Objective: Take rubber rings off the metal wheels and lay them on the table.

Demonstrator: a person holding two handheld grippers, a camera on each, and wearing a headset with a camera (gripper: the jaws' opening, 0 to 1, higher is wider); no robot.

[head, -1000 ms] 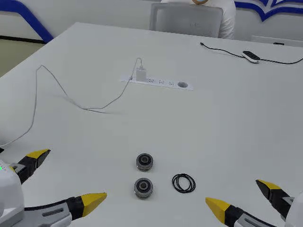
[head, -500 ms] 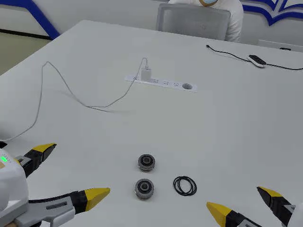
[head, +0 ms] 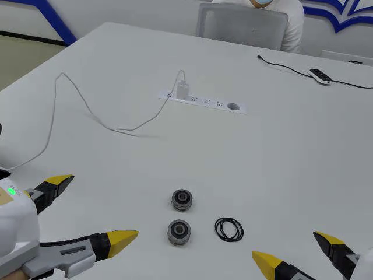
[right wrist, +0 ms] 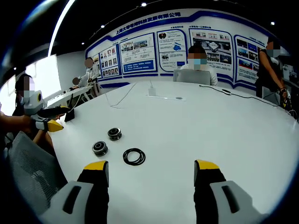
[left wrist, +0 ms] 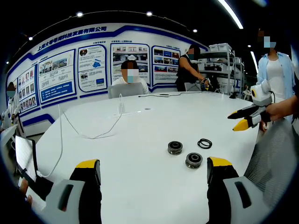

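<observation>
Two small metal wheels lie flat on the white table, one [head: 182,199] behind the other [head: 179,231]; each has a dark rim. To their right lies a pile of black rubber rings [head: 229,228]. My left gripper [head: 93,213] is open at the lower left, well short of the wheels. At the lower right my right gripper [head: 297,249] is open too, below the rings. The left gripper view has the wheels [left wrist: 175,147] [left wrist: 194,160] and the rings [left wrist: 204,143] ahead between its jaws. In the right gripper view the wheels [right wrist: 114,134] [right wrist: 99,148] and rings [right wrist: 134,156] lie ahead to the left.
A white cable [head: 87,111] runs from a charger plugged into the table's socket strip [head: 201,102]. A black cable with a remote [head: 320,75] lies at the far right. A person sits behind a laptop [head: 242,26] at the far edge. Other people stand around the room.
The head camera has shifted, so the whole scene sits a little lower and to the right. Wheels and rings lie as before. Both grippers stay open in much the same places.
</observation>
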